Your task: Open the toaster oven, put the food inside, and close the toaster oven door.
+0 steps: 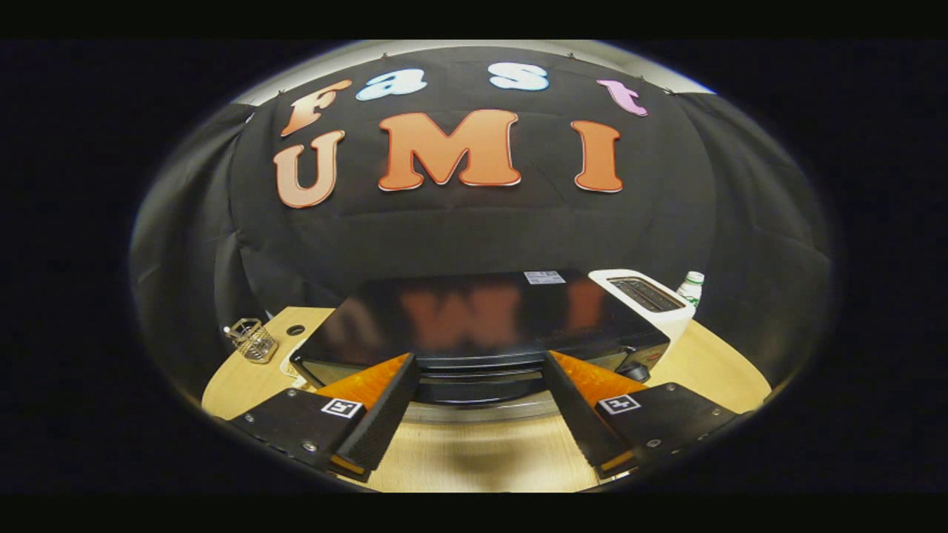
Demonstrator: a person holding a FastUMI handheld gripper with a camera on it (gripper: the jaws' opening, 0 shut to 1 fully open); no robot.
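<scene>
We are holding the gripper (481, 370) with fingers spread apart, gripping nothing, right at the black toaster oven (481, 318). The fingers are hiding part of its front; whether they are touching its handle is unclear.

The black-and-orange two-finger tongs (480, 363) are built as a matching pair of wedge-shaped fingers (374, 418). Each finger has a long flat inner pad of black, finely textured material, like ribbed rubber or foam, running its whole length. Behind each pad sits a glossy orange plastic body with a faintly mottled sheen. Farther back, each finger carries a flat matte-black plate fastened with small silver screws near its corners and edges. Each plate bears a small square white tag printed with a black block pattern, set close to the orange part. A thin orange strip shows at the near end of each pad.
</scene>
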